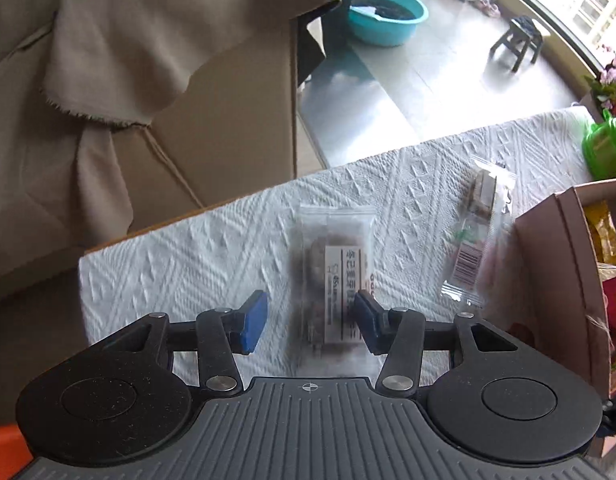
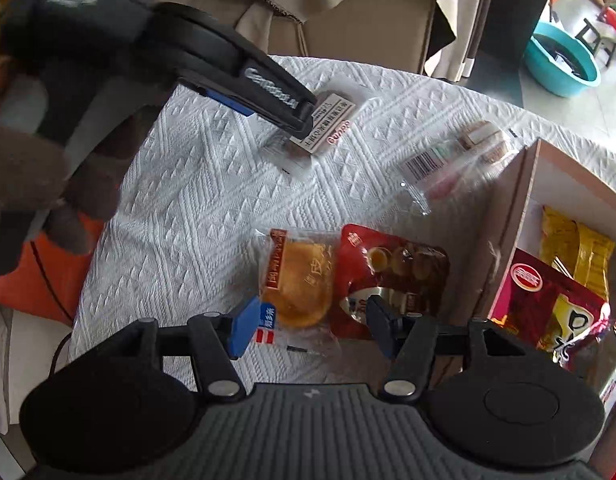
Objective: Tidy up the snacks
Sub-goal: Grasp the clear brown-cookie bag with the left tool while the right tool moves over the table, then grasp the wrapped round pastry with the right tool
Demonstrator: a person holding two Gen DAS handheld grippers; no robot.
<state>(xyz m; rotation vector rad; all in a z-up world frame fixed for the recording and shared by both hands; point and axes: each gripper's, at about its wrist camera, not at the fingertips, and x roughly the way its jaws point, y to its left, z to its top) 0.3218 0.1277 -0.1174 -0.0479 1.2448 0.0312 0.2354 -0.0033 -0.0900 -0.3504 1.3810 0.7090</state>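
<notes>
In the right wrist view, the right gripper [image 2: 312, 326] hangs low centre with jaws parted, nothing pinched, over a round golden pastry packet [image 2: 298, 280] and a red snack pouch [image 2: 392, 276]; their print is too blurred to read. Right of them, the cardboard box [image 2: 516, 208] holds red and yellow bags, cut off by the frame edge. Farther up, the left gripper [image 2: 304, 118], marked "GenRobot.ai", has jaws released astride a clear dark-snack packet [image 2: 328, 128] whose white label is illegible. A barcoded clear wrapper [image 2: 448, 160] lies upper right.

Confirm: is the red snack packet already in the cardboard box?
No. The red snack packet lies on the white tablecloth, outside the cardboard box, beside the pastry packet.
</notes>
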